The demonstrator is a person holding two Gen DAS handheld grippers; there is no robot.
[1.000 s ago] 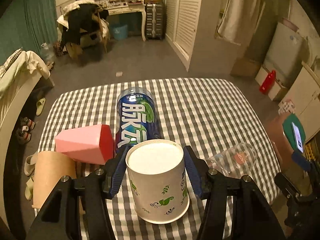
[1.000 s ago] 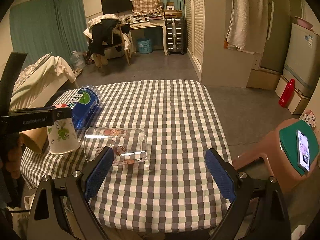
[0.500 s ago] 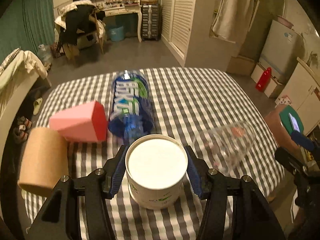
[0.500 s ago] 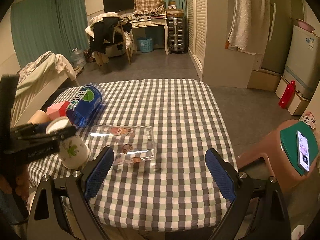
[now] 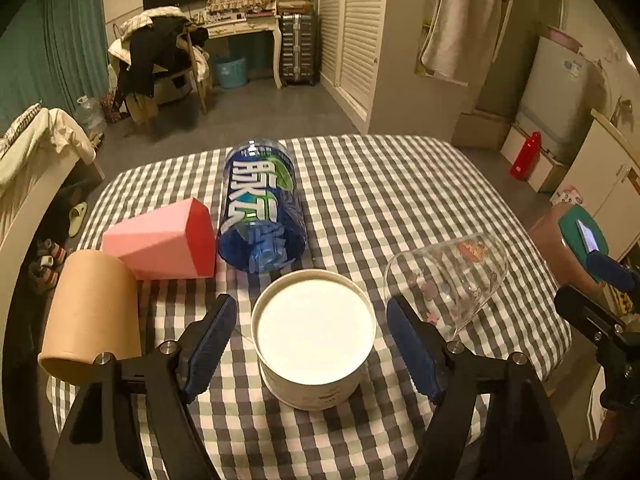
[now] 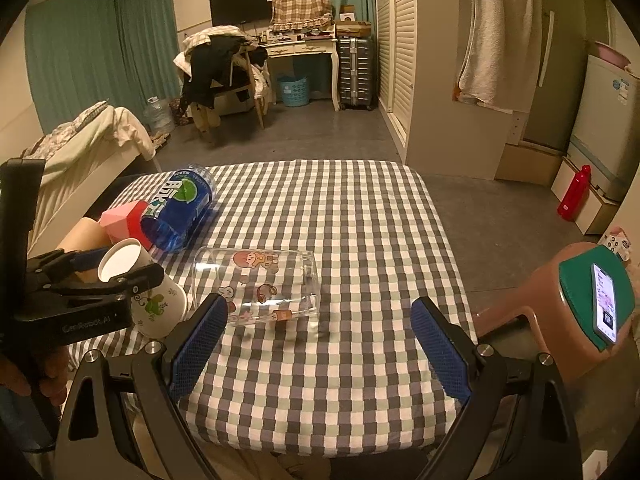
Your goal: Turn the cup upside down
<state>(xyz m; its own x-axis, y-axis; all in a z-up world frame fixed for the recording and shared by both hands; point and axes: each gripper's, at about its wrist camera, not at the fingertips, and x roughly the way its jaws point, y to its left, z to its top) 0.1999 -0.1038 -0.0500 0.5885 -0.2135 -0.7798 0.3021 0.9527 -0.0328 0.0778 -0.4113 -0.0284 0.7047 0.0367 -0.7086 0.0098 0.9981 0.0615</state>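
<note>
A white paper cup with green leaf print (image 5: 314,340) stands upside down on the checked tablecloth (image 5: 400,200), its flat base up. My left gripper (image 5: 312,336) is open, its blue pads a little apart from the cup on both sides. The cup also shows in the right wrist view (image 6: 154,300), under the left gripper's fingers (image 6: 120,280). My right gripper (image 6: 318,344) is open and empty above the table's near right part.
A clear glass with cartoon prints (image 5: 448,280) lies on its side right of the cup. A blue bottle (image 5: 260,208), a pink cup (image 5: 160,240) and a tan cup (image 5: 92,312) lie to the left and behind. A brown stool with a phone (image 6: 592,300) stands right of the table.
My left gripper has opened and let go of the paper cup, which now stands on the table. The right gripper has stayed about where it was.
</note>
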